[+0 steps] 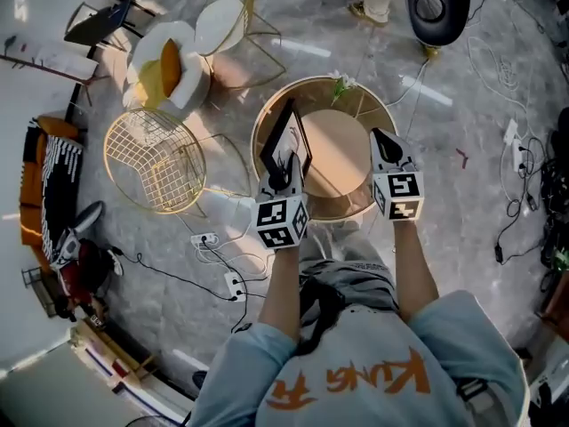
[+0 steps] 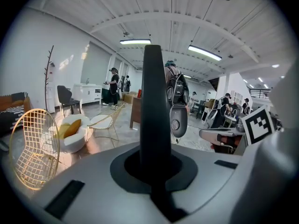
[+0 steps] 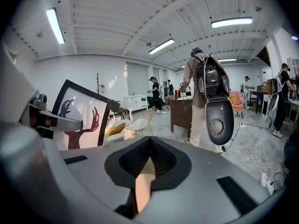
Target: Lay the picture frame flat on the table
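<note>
A black picture frame [image 1: 286, 139] with a dark red figure print stands upright and tilted over the left part of the round gold-rimmed table [image 1: 313, 81]. My left gripper [image 1: 284, 171] is shut on the frame's lower edge. In the left gripper view that edge shows as a dark vertical bar [image 2: 155, 111] between the jaws. My right gripper [image 1: 383, 146] hovers over the table's right side, shut, with nothing in it. From the right gripper view the frame [image 3: 79, 118] is at the left, apart from the right gripper [image 3: 149, 141].
A gold wire chair [image 1: 156, 158] stands left of the table, with a white seat holding a yellow cushion [image 1: 164, 69] behind it. A black round device [image 1: 437, 3] is on the floor at the far right. Cables and a power strip [image 1: 233, 285] lie near my feet. People stand in the background.
</note>
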`<control>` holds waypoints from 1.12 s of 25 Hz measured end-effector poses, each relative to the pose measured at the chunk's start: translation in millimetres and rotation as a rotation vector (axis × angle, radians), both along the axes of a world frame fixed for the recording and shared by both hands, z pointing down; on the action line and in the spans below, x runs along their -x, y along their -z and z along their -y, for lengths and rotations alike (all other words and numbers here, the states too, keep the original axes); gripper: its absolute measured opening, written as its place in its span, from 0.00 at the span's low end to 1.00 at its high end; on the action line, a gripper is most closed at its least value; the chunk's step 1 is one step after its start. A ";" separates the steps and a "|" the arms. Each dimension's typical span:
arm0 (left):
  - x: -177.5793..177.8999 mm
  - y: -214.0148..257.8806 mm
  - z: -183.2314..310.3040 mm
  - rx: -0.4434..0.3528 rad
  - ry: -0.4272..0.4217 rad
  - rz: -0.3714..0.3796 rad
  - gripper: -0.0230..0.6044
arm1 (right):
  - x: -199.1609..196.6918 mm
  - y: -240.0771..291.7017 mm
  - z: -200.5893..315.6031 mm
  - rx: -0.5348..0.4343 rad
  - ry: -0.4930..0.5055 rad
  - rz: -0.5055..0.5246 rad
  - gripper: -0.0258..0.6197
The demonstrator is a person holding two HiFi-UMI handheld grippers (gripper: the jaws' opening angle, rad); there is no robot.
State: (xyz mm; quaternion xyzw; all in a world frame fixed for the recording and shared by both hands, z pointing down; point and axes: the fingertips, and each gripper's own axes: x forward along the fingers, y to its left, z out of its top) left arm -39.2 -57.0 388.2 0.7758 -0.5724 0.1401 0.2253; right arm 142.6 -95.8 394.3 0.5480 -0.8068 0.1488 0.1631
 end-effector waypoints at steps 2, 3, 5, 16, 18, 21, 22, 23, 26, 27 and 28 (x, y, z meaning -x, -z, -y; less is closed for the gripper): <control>6.7 -11.2 1.0 0.025 0.000 -0.003 0.08 | 7.9 -11.2 1.3 0.021 0.011 -0.003 0.04; 9.1 -19.0 0.0 0.041 0.001 -0.013 0.08 | 10.1 -15.8 0.3 0.032 0.012 -0.010 0.04; 10.0 -33.8 -0.5 0.070 0.008 -0.046 0.08 | 10.5 -19.2 -3.3 0.045 0.010 -0.033 0.04; -0.1 -100.6 25.1 0.196 -0.062 -0.118 0.08 | 12.2 -71.8 4.4 0.134 -0.035 -0.061 0.04; -3.2 -114.7 21.7 0.220 -0.081 -0.109 0.08 | 10.4 -87.0 3.3 0.151 -0.041 -0.057 0.04; -11.6 -136.8 17.4 0.261 -0.116 -0.096 0.08 | 6.0 -108.4 -2.2 0.184 -0.052 -0.052 0.04; -14.4 -144.2 15.8 0.273 -0.125 -0.097 0.08 | 4.4 -115.6 -4.2 0.195 -0.054 -0.052 0.04; -17.1 -152.3 13.5 0.284 -0.134 -0.101 0.08 | 2.8 -123.2 -6.4 0.207 -0.056 -0.053 0.04; -25.3 -180.5 3.2 0.326 -0.157 -0.117 0.08 | -4.2 -149.3 -14.1 0.244 -0.061 -0.061 0.04; -27.0 -189.8 0.5 0.341 -0.165 -0.121 0.08 | -5.9 -158.0 -15.7 0.256 -0.064 -0.065 0.04; -27.7 -198.5 -1.6 0.354 -0.171 -0.124 0.08 | -5.8 -166.2 -17.0 0.266 -0.064 -0.069 0.04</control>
